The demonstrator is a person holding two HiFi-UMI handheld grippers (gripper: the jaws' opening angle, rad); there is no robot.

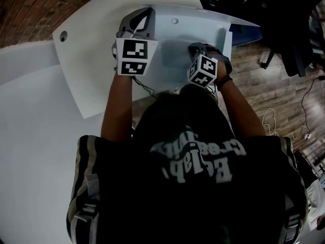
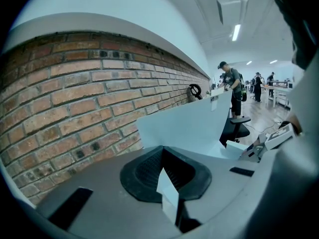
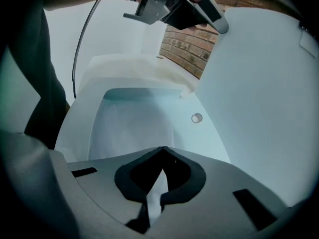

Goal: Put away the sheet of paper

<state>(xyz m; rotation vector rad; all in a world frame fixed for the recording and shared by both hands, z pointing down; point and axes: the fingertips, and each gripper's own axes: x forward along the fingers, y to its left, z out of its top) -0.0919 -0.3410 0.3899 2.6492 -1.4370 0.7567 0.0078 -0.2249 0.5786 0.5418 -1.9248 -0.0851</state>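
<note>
The sheet of paper (image 1: 172, 52) hangs pale over the white desk, stretched between both grippers. My left gripper (image 1: 143, 20) is shut on its left edge. In the left gripper view a white corner of the sheet (image 2: 168, 190) sticks up through the closed left gripper (image 2: 162, 149). My right gripper (image 1: 196, 50) is shut on the near right edge. In the right gripper view the sheet (image 3: 134, 128) sags like a trough from the right gripper (image 3: 162, 149) toward the left gripper (image 3: 174, 9) at the top.
The white desk (image 1: 86, 60) has a round cable hole (image 1: 63, 35), also visible beside the sheet (image 3: 197, 117). A brick wall (image 2: 75, 98) stands at the left. Wooden floor (image 1: 264, 100) lies to the right. People (image 2: 230, 83) and an office chair (image 2: 234, 128) are far off.
</note>
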